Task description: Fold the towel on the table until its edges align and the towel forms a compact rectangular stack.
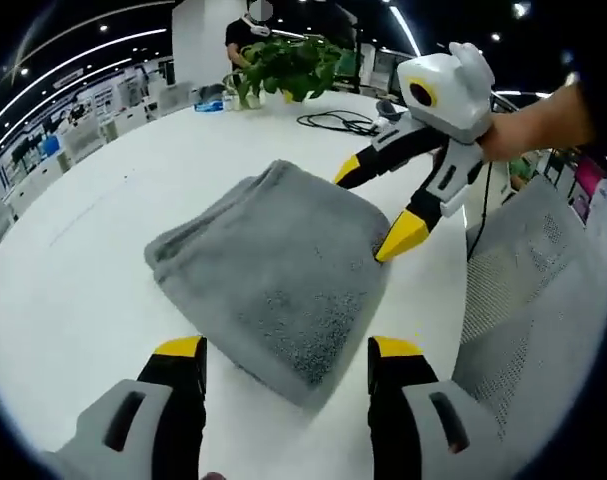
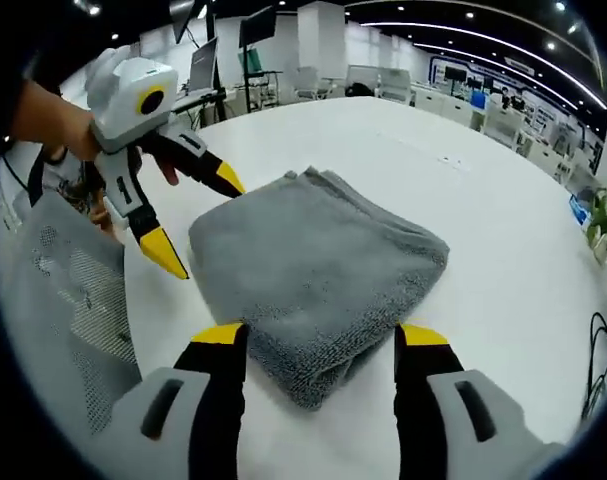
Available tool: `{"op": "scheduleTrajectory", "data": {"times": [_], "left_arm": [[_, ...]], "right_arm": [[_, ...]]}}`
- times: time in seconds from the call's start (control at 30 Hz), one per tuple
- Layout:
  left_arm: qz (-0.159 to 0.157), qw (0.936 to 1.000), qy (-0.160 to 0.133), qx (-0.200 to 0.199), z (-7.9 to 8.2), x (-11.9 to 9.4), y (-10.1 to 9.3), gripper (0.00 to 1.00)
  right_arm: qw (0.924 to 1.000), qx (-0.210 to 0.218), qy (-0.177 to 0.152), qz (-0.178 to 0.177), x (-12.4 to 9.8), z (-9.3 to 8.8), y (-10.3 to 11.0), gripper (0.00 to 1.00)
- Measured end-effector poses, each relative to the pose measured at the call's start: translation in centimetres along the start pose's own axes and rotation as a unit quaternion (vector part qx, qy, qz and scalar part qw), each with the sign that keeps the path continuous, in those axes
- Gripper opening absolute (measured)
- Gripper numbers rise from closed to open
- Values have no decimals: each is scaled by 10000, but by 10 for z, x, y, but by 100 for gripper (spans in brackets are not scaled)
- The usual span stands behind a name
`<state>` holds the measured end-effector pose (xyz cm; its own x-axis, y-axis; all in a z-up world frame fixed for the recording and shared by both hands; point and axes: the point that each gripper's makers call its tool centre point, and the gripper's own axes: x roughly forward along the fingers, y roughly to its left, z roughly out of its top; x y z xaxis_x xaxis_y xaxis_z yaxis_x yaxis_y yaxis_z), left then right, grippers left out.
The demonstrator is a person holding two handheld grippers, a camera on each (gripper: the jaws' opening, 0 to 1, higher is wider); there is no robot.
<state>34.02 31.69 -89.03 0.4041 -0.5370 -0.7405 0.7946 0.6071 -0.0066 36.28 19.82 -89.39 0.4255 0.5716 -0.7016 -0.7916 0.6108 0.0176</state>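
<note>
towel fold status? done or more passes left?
Mostly done: the grey towel lies folded in a compact, layered stack on the white table. Nothing in hand: left gripper and right gripper are both open beside it. Left: perhaps squaring slightly uneven edges.

Folded grey towel (image 2: pixel 318 285) on white table (image 2: pixel 503 240), flanked by both seemingly empty, spread grippers (image 2: pixel 321 345) (image 2: pixel 198 222).

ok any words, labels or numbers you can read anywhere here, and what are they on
None can be read.
Grey towel: no tag or label showing.
Left gripper and right gripper: yellow tips, no printing visible.
White table: no markings.
Background shelves and displays: any signs there are too small and blurred to read.
</note>
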Motion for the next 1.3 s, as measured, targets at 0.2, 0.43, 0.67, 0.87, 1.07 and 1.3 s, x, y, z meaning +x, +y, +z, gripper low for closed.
{"op": "scheduleTrajectory", "data": {"times": [0.2, 0.43, 0.67, 0.87, 1.07, 1.3], "left_arm": [[-15, 10000, 60, 7, -5, 5, 1, 67], [25, 9989, 307, 356, -16, 10, 4, 64], [107, 9990, 328, 271, -13, 15, 15, 61], [76, 9988, 354, 333, -9, 20, 20, 61], [120, 9986, 388, 341, -2, 27, 36, 61], [131, 9982, 448, 385, 7, 37, 52, 61]], "right_arm": [[9999, -136, 101, 28, -2, -9, 3, 65], [9994, -168, 307, 67, 7, -18, 7, 61], [9992, -158, 356, 115, 13, -19, 4, 61], [9992, -127, 375, 57, 18, -16, -5, 59], [9993, 22, 374, 15, 22, -7, -13, 60], [9993, -10, 375, -47, 32, 3, -26, 59]]}}
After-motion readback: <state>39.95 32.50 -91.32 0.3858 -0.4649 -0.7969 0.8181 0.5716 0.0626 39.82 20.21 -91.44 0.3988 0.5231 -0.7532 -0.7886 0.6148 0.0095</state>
